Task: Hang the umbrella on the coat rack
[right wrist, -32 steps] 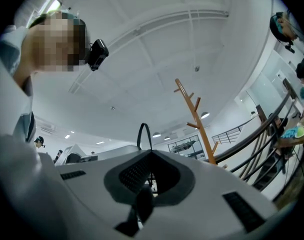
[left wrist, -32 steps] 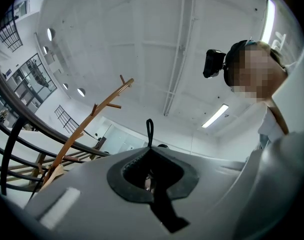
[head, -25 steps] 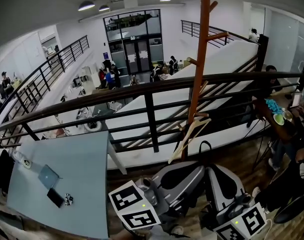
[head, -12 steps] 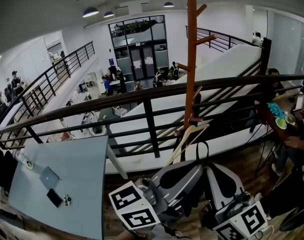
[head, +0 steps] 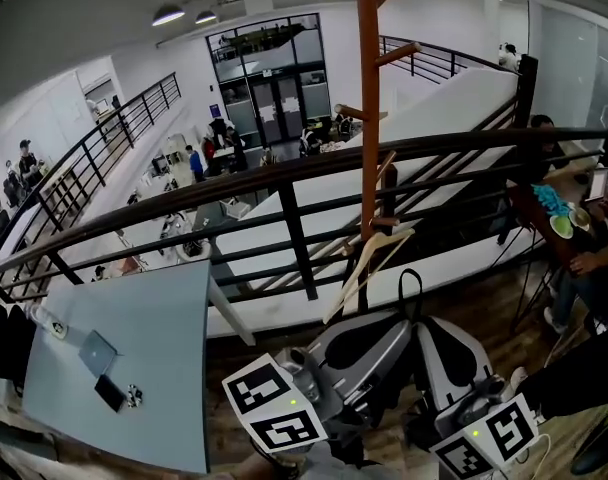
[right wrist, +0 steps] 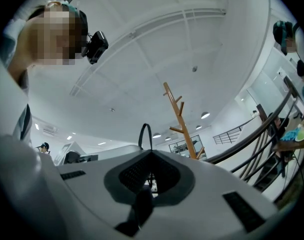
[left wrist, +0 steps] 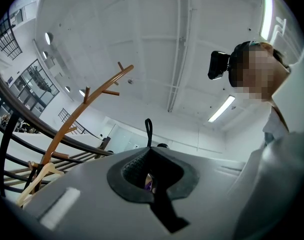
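Observation:
The wooden coat rack (head: 367,118) stands just beyond the railing, its pegs angled upward; it also shows as the coat rack (left wrist: 87,109) and the coat rack (right wrist: 181,121). My left gripper (head: 402,330) and right gripper (head: 429,330) sit side by side below it, tips nearly touching. A black strap loop (head: 412,288) of the umbrella sticks up between them. The loop (left wrist: 148,129) rises from my left gripper (left wrist: 149,151), whose jaws are shut with a bit of purple between the pads. The same loop (right wrist: 145,136) rises from my shut right gripper (right wrist: 151,154). The umbrella's body is hidden.
A pale wooden hanger (head: 369,263) hangs low on the rack. A black metal railing (head: 284,183) runs across in front of it. A blue-grey table (head: 164,368) with small devices stands at left. A person (head: 589,258) sits at right.
The view has shifted so the rack sits a little further left. Both grippers and the strap loop have risen slightly toward the rack.

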{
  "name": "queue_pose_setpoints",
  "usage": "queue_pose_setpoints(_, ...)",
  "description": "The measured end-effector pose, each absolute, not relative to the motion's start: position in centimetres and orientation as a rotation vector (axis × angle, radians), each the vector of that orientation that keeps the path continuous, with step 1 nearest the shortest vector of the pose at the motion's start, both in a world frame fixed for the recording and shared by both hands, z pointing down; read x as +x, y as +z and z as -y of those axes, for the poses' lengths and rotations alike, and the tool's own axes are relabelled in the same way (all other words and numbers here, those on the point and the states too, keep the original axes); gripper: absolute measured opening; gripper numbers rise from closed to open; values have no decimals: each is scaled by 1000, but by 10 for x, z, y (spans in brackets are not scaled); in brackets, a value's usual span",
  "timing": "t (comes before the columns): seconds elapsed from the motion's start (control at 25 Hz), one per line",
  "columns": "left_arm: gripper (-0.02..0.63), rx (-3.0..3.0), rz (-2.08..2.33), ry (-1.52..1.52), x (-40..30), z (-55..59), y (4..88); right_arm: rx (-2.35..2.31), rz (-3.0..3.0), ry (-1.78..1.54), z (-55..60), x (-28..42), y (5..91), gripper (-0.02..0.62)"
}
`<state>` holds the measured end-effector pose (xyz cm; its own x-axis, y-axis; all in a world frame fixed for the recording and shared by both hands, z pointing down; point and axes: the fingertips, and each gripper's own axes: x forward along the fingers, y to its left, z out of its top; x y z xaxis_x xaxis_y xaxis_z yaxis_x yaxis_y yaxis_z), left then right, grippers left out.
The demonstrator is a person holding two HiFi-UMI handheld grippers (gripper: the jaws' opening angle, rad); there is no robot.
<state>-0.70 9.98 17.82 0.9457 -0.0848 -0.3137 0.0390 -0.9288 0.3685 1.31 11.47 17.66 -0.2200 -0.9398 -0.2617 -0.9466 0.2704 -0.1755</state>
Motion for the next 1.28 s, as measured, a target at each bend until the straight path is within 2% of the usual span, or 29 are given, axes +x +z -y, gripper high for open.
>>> queue_pose_setpoints(1.28,5,2678,-47,-308,79,44,236,-1792,-2215,-202,32,104,235,0)
